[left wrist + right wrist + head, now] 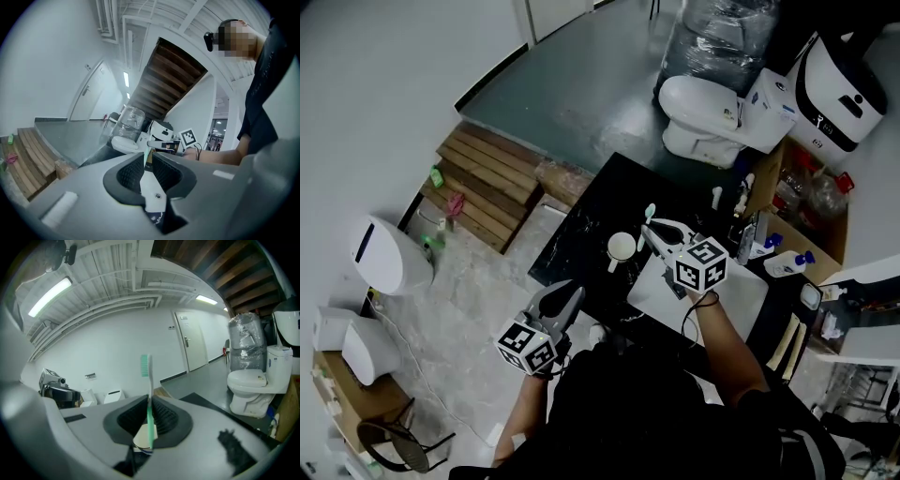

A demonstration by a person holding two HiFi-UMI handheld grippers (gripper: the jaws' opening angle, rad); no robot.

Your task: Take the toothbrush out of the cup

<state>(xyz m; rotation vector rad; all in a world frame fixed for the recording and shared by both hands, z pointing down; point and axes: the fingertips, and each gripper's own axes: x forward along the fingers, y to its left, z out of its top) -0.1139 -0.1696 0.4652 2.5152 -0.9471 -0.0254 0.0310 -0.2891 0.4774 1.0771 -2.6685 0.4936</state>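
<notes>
Dark shirt (656,412) of the person fills the bottom of the head view. Just above it, at the lower left, is the left gripper (572,292). Its own view shows the two jaws pressed close together at the tips, with nothing held between them. It hangs off the near edge of the black counter (581,234).

At the middle right, the right gripper (649,228) squeezes the toothbrush (650,216). In the right gripper view the brush (149,404) stands straight up between the jaws. It is green and white, and its green bristles are at the top.

A white cup (622,247) sits on the counter, just left of the right gripper. In the right gripper view the cup (139,439) peeks out low down behind the end of the brush. I cannot tell if the brush end touches the cup.

Each gripper has a cube (701,265) with black and white square marks, but no words on it.

A white toilet (698,103) is at the upper right. The box (766,108) beside it has print too small to read. Brown wooden steps (483,183) lie at the left.
</notes>
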